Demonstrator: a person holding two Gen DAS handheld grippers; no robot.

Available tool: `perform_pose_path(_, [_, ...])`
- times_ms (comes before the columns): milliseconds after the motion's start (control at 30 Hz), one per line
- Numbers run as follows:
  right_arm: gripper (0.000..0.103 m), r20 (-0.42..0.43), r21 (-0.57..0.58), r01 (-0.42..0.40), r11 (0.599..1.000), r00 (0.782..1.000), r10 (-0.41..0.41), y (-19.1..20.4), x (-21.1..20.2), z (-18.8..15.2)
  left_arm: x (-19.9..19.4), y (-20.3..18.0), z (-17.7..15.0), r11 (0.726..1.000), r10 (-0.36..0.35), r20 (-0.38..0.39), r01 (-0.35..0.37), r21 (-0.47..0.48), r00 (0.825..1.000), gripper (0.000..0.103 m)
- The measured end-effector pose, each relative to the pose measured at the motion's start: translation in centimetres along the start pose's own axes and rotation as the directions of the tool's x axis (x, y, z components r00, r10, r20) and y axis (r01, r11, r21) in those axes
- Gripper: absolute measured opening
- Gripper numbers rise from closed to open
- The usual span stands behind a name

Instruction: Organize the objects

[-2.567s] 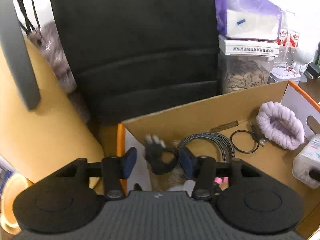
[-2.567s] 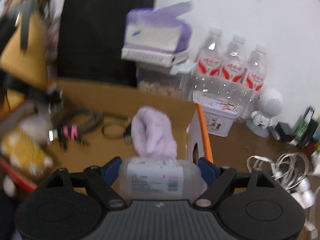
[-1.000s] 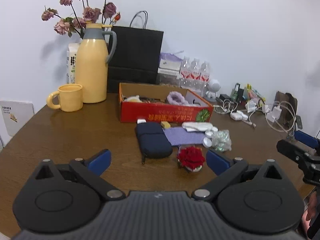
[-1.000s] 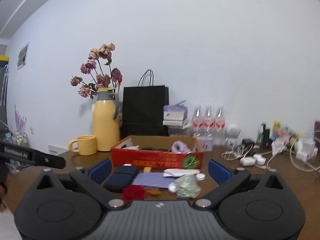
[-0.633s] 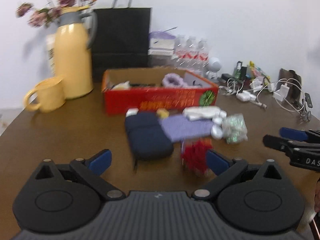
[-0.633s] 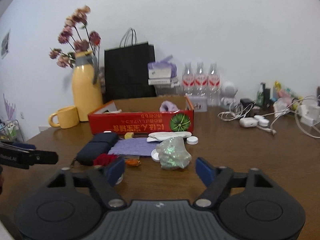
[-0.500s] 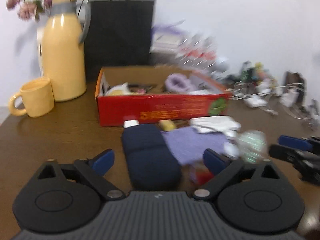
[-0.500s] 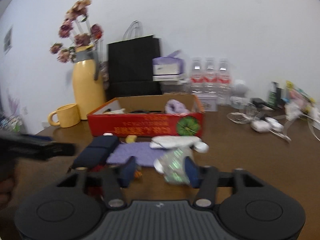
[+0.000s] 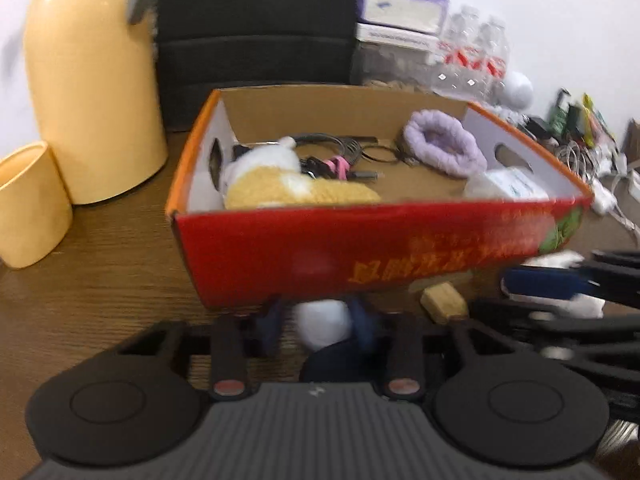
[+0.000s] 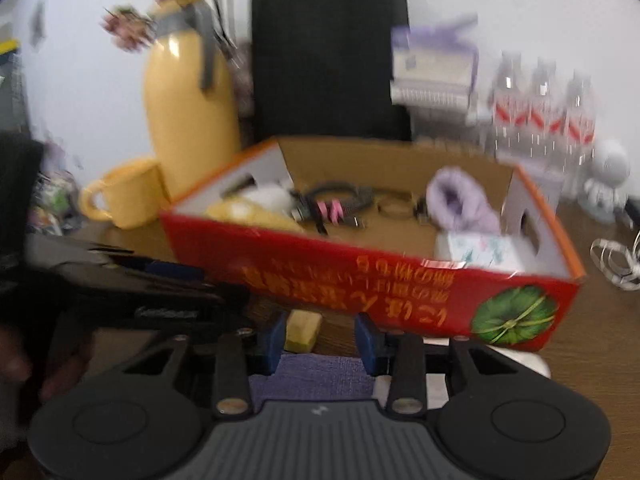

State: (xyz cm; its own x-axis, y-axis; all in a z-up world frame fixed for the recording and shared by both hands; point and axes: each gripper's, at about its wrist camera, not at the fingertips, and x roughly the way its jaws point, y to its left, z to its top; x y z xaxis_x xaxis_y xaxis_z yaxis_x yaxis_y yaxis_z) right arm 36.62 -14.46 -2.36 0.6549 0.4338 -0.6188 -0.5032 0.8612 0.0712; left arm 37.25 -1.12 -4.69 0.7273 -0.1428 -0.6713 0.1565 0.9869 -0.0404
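A red cardboard box stands open on the brown table. It holds a yellow and white plush, cables, a purple scrunchie and a tissue pack. My left gripper is low at the box's front wall, above a navy pouch. Its jaws are closing around a small white thing, and a thin gap still shows on the left side. My right gripper hovers over a purple cloth. Its jaws are closing with a small yellow block between them, and the right pad stands clear of it.
A yellow thermos and a yellow mug stand left of the box, with a black paper bag behind it. Water bottles, a white figurine and loose cables crowd the right side.
Both grippers have moved forward and down to the front of the red box. Their jaws have narrowed from wide open, and now the white thing and the yellow block sit between them.
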Motion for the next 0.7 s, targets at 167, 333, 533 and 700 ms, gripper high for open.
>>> perform_pose_path(167, [0.035, -0.016, -0.003, 0.011, 1.0, 1.0, -0.011, 1.1, 2.2, 0.0, -0.9, -0.3, -1.0, 0.998, -0.013, 0.021, 0.011, 0.062, 1.0, 0.027])
perform_pose_path(333, [0.022, -0.006, 0.043, -0.016, 0.999, 1.0, 0.017, 1.5, 2.5, 0.2, -2.9, -0.8, -1.0, 0.995, 0.047, 0.109, -0.057, 0.087, 0.993, 0.027])
perform_pose_path(533, [0.02, -0.039, -0.024, 0.026, 0.999, 0.999, -0.027, 2.9, 4.1, 0.6, -7.6, -0.2, -1.5, 0.996, 0.075, 0.173, -0.081, 0.03, 0.982, 0.027])
perform_pose_path(700, [0.01, 0.036, -0.026, 0.039, 0.999, 0.999, -0.038, 2.9, 0.1, 1.1, -12.1, -0.6, -2.3, 0.994, 0.108, 0.203, -0.111, 0.004, 0.973, 0.027])
